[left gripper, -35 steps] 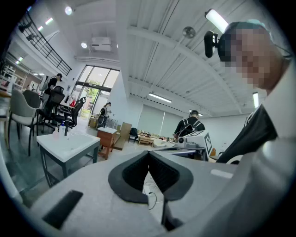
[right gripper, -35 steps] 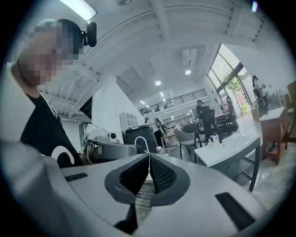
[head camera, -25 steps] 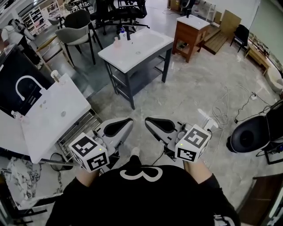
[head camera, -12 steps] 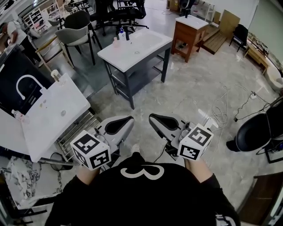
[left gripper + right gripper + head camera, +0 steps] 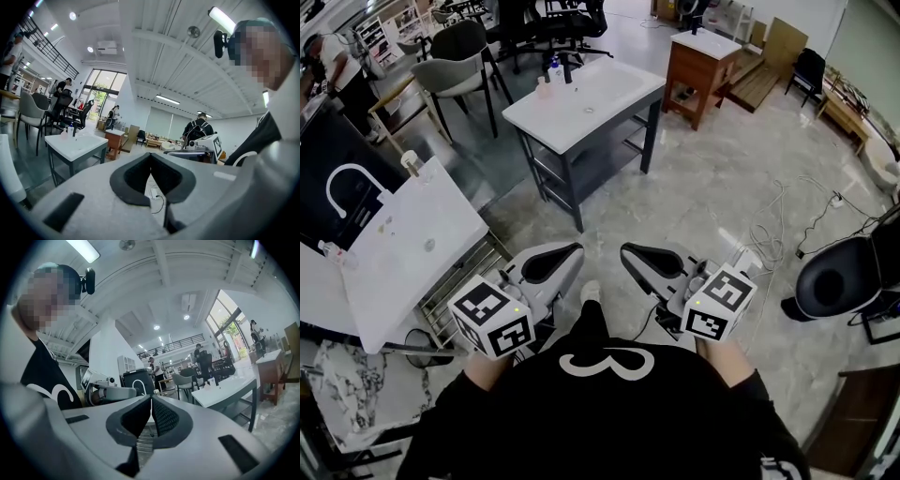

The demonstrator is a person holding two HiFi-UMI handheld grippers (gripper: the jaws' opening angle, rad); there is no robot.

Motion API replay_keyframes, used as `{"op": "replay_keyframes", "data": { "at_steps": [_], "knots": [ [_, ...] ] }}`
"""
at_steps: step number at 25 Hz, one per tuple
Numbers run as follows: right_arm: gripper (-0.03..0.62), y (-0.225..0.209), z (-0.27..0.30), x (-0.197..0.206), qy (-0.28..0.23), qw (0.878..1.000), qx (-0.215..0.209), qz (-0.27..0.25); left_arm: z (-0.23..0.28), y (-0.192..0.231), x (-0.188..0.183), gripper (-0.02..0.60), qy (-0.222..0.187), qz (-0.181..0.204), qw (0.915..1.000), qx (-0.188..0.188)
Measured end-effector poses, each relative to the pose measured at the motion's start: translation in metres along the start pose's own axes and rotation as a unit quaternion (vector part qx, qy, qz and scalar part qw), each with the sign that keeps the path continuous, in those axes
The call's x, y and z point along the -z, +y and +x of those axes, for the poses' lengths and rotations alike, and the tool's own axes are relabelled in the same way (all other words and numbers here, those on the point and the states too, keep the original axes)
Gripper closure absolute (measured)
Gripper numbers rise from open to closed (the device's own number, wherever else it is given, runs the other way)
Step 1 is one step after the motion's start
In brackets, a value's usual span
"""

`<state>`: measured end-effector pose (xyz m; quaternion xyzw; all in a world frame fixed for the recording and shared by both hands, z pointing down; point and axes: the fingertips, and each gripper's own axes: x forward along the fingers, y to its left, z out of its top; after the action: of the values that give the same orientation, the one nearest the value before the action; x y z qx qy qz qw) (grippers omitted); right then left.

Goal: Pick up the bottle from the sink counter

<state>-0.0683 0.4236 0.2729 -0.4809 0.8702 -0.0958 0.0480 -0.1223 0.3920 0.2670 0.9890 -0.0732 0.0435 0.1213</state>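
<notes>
White-topped and fitted with a basin, the desk is seen well ahead across the marble floor. The bottle is stood upright at its far edge, just beside a black tap and a small pale container. Both tools are held low and level in front of the person's body, aimed toward the desk. The left gripper is shown with its jaws pressed together on nothing, and the right gripper is likewise closed and empty. The posture is judged to suit an approach: the bottle is well out of reach, and the jaws must be spread before any grasp.
</notes>
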Motion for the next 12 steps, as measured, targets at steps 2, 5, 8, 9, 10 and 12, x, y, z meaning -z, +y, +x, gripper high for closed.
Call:
{"op": "replay_keyframes", "data": {
  "at_steps": [2,5,8,9,10,12],
  "knots": [
    [0.579,-0.010,0.007,0.001,0.004,1.000,0.004,0.003,0.006,0.010,0.001,0.566,0.005,-0.007,1.0000,0.003],
    [0.579,-0.028,0.025,0.003,0.009,1.000,0.003,0.009,0.017,0.030,0.000,0.567,0.010,-0.010,0.9999,0.010],
    [0.579,-0.052,0.048,0.004,0.012,1.000,0.000,0.024,0.030,0.061,-0.002,0.566,0.019,-0.018,0.9996,0.007],
    [0.579,-0.063,0.057,0.004,0.013,1.000,0.001,0.028,0.036,0.074,-0.003,0.566,0.022,-0.021,0.9995,0.006],
    [0.579,-0.074,0.067,0.004,0.014,0.999,0.003,0.033,0.041,0.087,-0.005,0.566,0.024,-0.024,0.9994,0.004],
    [0.579,-0.097,0.087,0.003,0.016,0.999,0.004,0.042,0.053,0.114,-0.009,0.566,0.027,-0.029,0.9992,0.003]
  ]
}}
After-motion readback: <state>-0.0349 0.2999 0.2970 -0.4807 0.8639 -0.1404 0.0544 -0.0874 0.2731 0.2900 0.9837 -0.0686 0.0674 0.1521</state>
